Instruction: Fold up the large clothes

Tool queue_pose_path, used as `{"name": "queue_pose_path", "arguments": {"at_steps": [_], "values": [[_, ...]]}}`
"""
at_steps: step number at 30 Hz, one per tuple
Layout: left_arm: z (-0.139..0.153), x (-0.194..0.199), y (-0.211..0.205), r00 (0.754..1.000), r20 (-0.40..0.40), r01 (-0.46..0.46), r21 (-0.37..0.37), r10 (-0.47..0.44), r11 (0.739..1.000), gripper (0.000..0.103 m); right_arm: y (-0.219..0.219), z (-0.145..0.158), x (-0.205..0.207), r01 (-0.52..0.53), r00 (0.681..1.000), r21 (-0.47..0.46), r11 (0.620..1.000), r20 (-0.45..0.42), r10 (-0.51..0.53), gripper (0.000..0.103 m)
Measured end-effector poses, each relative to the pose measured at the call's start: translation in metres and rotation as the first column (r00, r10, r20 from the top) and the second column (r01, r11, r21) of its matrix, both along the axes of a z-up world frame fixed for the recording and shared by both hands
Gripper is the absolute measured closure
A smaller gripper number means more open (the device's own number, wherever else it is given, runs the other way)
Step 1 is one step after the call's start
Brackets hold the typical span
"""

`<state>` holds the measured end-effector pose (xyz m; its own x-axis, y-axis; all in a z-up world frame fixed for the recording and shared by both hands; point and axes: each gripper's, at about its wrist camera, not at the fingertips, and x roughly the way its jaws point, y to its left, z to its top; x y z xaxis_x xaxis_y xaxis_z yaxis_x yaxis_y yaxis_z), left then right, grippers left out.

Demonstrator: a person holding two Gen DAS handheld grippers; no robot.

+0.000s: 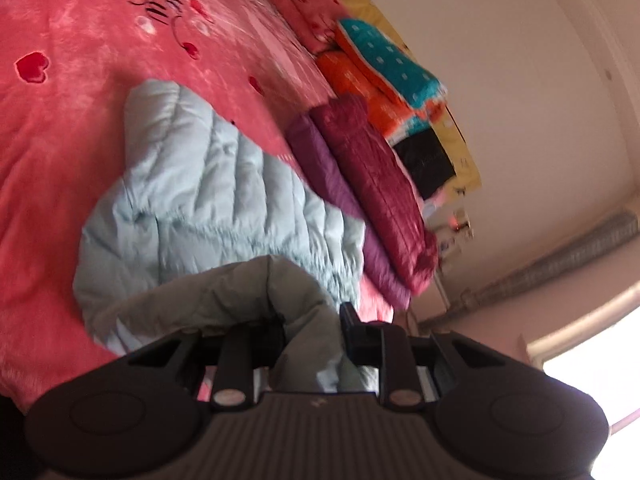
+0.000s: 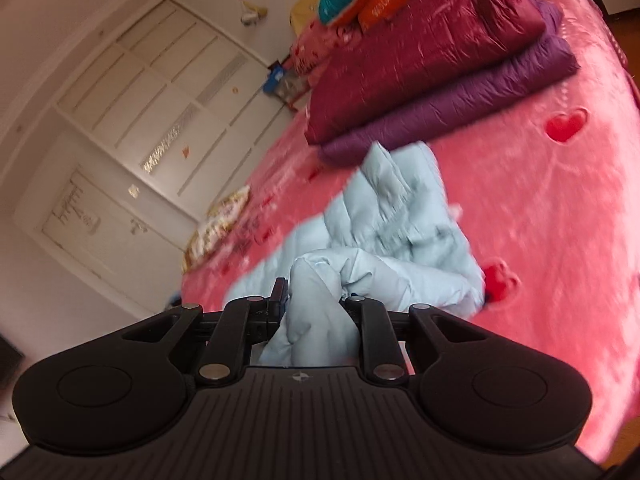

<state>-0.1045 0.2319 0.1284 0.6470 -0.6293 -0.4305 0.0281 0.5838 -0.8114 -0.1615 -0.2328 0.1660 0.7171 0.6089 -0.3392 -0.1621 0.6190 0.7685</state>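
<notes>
Blue jacket (image 1: 208,200) bunched in left gripper (image 1: 312,332), prob. pinched, right gripper (image 2: 314,304) too

Daylit, motion-blurred, fisheye-bent edges — window (image 1: 592,364) glare

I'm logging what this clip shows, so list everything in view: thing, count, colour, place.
padded jacket: one, pale blue, crumpled on the bedspread, near edge lifted by both tools
folded padded coats: two, maroon stacked on purple, beyond the jacket
folded blankets: two, teal on orange, behind the coats
black folded item: one, beside the blankets
pink pillow: one, at the head of the bed
bedspread: one, pink with red hearts, covers the bed
wardrobe: one, cream, against the wall
pipe: one, grey, along the wall
left tool: one, black, shut on jacket fabric
right tool: one, black, shut on jacket fabric
</notes>
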Motion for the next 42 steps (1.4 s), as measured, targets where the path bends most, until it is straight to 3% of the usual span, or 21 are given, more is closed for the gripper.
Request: {"name": "queue_pose_path", "arguments": {"at_steps": [10, 24, 26, 29, 32, 34, 35, 36, 37, 42], "values": [[-0.006, 0.065, 0.022, 0.993, -0.036, -0.119, -0.050, 0.117, 0.992, 0.080, 0.016, 0.000, 0.082, 0.064, 0.998, 0.069, 0.996, 0.001, -0.064, 0.081], [-0.035, 0.144, 0.038, 0.976, -0.082, -0.202, -0.027, 0.199, 0.979, 0.080, 0.037, -0.011, 0.165, 0.086, 0.996, 0.007, 0.996, -0.019, -0.086, 0.081], [-0.039, 0.151, 0.040, 0.975, -0.086, -0.207, -0.031, 0.204, 0.978, 0.078, 0.038, -0.015, 0.171, 0.090, 0.996, 0.010, 0.996, -0.024, -0.090, 0.081], [-0.041, 0.158, 0.044, 0.972, -0.090, -0.221, -0.033, 0.218, 0.975, 0.066, 0.039, -0.020, 0.173, 0.093, 0.995, 0.000, 0.996, -0.028, -0.093, 0.080], [-0.036, 0.158, 0.049, 0.969, -0.076, -0.238, -0.032, 0.235, 0.971, 0.047, 0.042, -0.023, 0.177, 0.094, 0.995, -0.009, 0.996, -0.036, -0.094, 0.074], [-0.030, 0.157, 0.053, 0.968, -0.061, -0.246, -0.025, 0.244, 0.969, 0.035, 0.042, -0.023, 0.175, 0.097, 0.994, -0.019, 0.995, -0.045, -0.098, 0.061], [-0.026, 0.156, 0.054, 0.967, -0.050, -0.251, -0.018, 0.250, 0.968, 0.033, 0.041, -0.023, 0.173, 0.098, 0.994, -0.015, 0.995, -0.047, -0.099, 0.054], [-0.022, 0.154, 0.057, 0.966, -0.037, -0.257, -0.012, 0.257, 0.966, 0.030, 0.040, -0.023, 0.171, 0.101, 0.994, -0.014, 0.995, -0.048, -0.101, 0.037], [-0.018, 0.153, 0.060, 0.964, -0.024, -0.265, -0.006, 0.265, 0.964, 0.027, 0.040, -0.022, 0.171, 0.109, 0.993, -0.016, 0.994, -0.047, -0.110, 0.028], [0.005, 0.143, 0.072, 0.950, 0.058, -0.309, 0.053, 0.305, 0.950, 0.024, 0.033, -0.012, 0.165, 0.142, 0.990, -0.006, 0.990, -0.013, -0.142, 0.001]]}}
